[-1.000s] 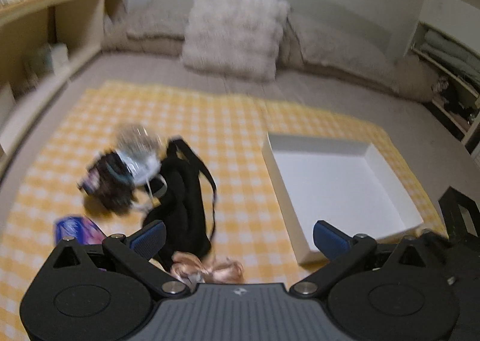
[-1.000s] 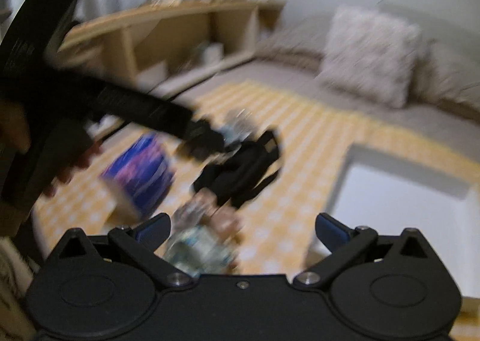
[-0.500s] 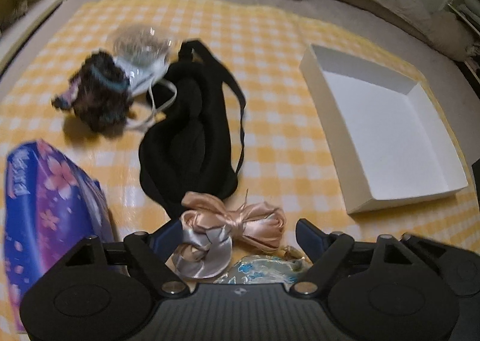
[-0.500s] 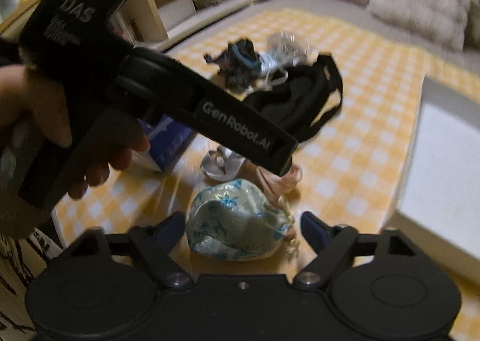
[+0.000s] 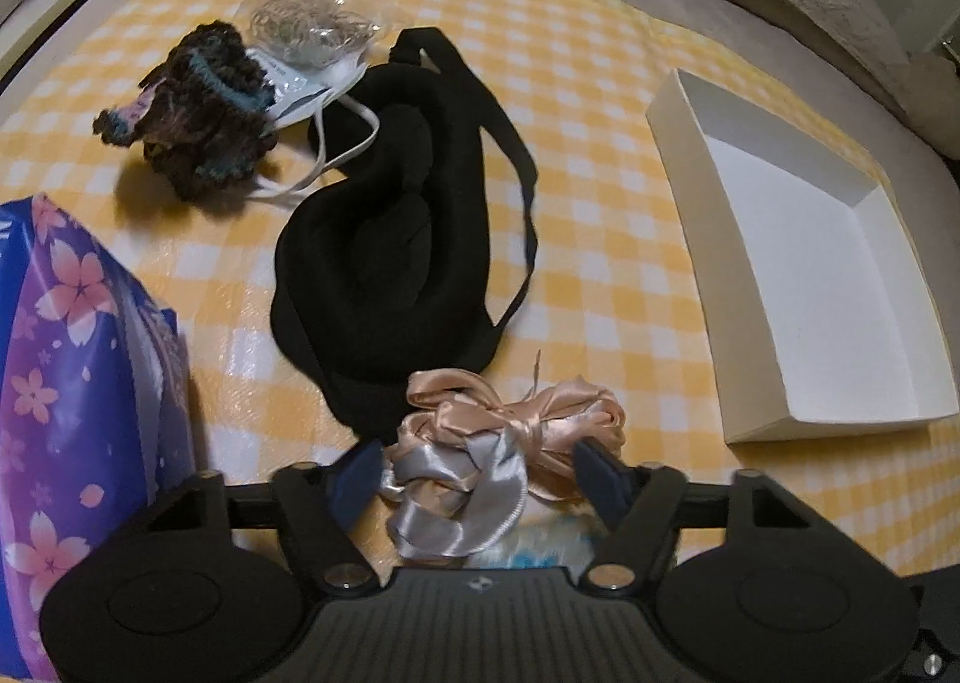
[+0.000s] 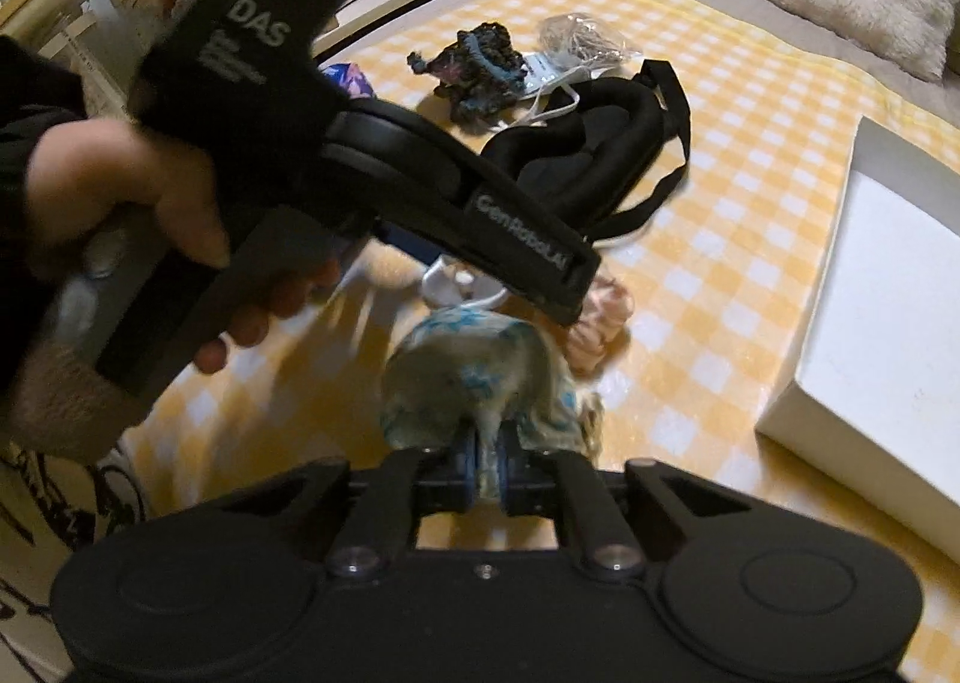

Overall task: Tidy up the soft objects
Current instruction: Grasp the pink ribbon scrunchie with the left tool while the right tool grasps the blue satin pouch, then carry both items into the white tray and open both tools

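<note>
The left gripper (image 5: 477, 476) hangs low with its 2 blue fingertips (image 5: 354, 482) spread wide apart. The right gripper (image 6: 487, 470) has its 2 fingers pinched almost together, seemingly on a fold of cloth. Ahead and to its left, a bare hand (image 6: 150, 215) wraps the left tool's handle, tilting it downward.

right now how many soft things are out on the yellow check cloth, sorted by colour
black: 1, the sleep mask
dark knitted with blue: 1, the scrunchie
peach and silver: 1, the ribbon bow
pale blue and white: 1, the pouch, held in the right gripper
purple floral: 1, the tissue pack
total: 5
</note>
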